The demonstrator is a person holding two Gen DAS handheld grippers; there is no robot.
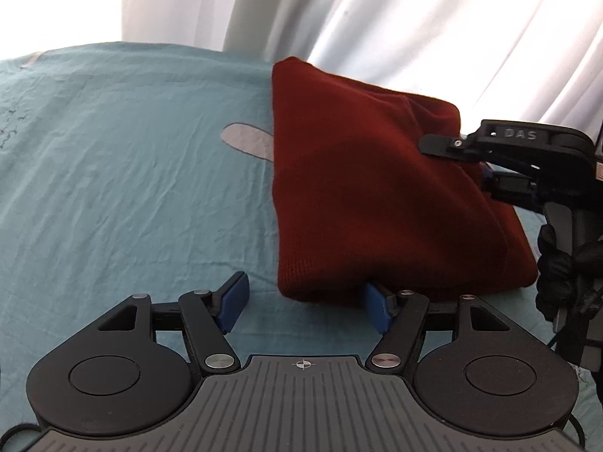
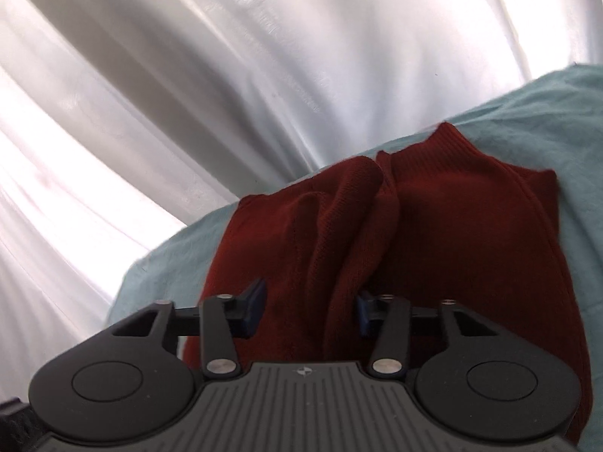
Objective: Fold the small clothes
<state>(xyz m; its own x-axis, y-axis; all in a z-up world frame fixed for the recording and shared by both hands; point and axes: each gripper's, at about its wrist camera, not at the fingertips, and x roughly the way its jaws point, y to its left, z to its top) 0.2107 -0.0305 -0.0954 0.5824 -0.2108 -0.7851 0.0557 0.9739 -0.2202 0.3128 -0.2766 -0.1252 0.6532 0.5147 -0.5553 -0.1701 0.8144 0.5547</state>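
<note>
A dark red knit garment (image 1: 361, 188) lies folded on the teal sheet (image 1: 132, 188), right of centre in the left wrist view. My left gripper (image 1: 307, 303) is open at the garment's near left corner; its right pad touches the near hem, its left pad is over bare sheet. My right gripper (image 2: 309, 309) is open, with bunched folds of the red garment (image 2: 433, 233) between and beyond its blue pads. In the left wrist view the right gripper (image 1: 467, 158) reaches in from the right against the garment's raised right edge.
White curtains (image 2: 188, 94) hang behind the far edge of the bed. A grey patch (image 1: 247, 139) shows on the sheet left of the garment. A black-gloved hand (image 1: 561, 263) holds the right gripper at the right edge.
</note>
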